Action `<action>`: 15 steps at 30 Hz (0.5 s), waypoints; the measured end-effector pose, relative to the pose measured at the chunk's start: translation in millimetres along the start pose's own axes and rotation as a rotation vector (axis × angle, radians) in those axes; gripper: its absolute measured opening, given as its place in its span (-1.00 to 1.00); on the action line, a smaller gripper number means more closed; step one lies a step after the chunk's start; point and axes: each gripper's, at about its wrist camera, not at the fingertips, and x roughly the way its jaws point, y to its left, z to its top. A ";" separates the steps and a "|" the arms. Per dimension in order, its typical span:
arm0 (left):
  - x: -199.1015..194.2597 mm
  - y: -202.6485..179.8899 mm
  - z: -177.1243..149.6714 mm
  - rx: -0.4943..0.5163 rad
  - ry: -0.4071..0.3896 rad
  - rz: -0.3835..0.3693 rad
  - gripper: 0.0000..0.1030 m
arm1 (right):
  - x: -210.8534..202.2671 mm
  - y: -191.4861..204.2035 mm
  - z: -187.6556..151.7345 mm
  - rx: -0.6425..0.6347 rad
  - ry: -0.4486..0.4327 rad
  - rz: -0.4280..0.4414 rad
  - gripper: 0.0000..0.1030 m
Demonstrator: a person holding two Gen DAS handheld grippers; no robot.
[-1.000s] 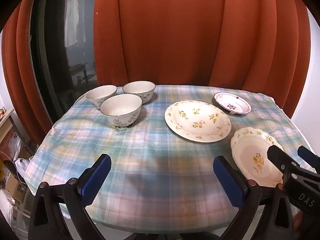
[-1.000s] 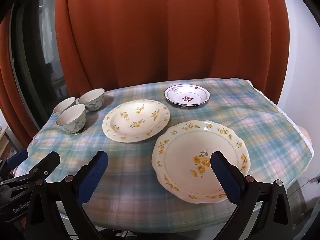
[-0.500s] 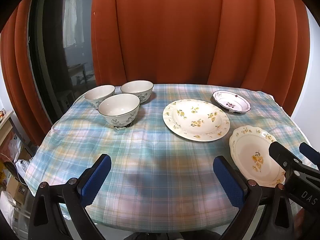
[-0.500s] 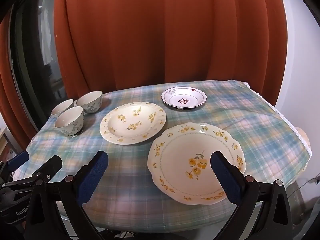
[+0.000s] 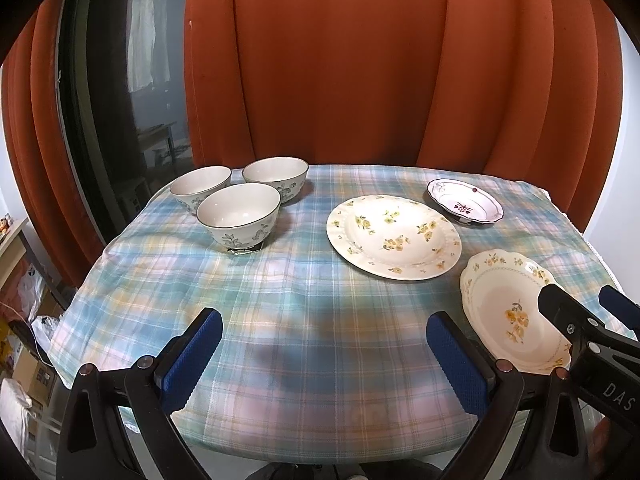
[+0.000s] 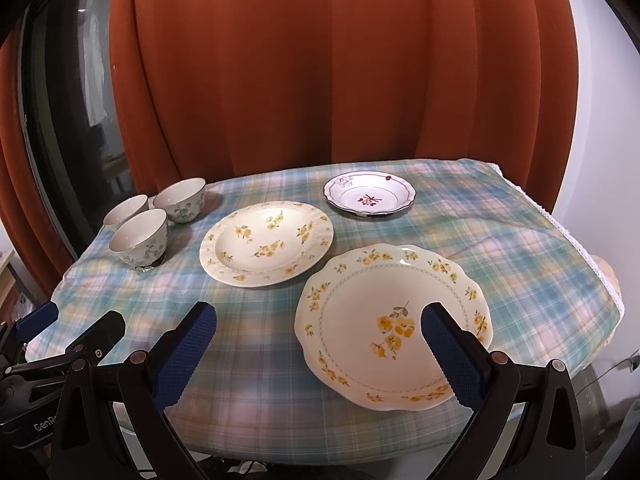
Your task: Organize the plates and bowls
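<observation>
We note both views pulled back slightly over last second; crockery unmoved. Left gripper [image 5: 320, 354] and right gripper [image 6: 320, 350] spread wide, empty. Scalloped plate [image 6: 394, 330] near right, bowls [image 5: 240, 202] far left; organizing not begun.

Three bowls [image 5: 238, 219], three plates [image 5: 394, 237]

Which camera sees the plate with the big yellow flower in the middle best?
The right wrist view: the scalloped plate lies close and almost whole, only one tool finger crossing its edge. In the left wrist view it sits at the far right, partly hidden behind the right tool.
</observation>
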 end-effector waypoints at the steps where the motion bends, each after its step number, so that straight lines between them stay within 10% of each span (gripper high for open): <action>1: 0.3 0.4 -0.8 0.000 0.000 -0.001 1.00 | -0.1 -0.6 0.1 0.000 0.001 -0.001 1.00; 15: 3.1 -1.3 -1.3 0.001 0.005 0.004 1.00 | 3.7 -3.8 -0.5 -0.003 0.002 -0.001 1.00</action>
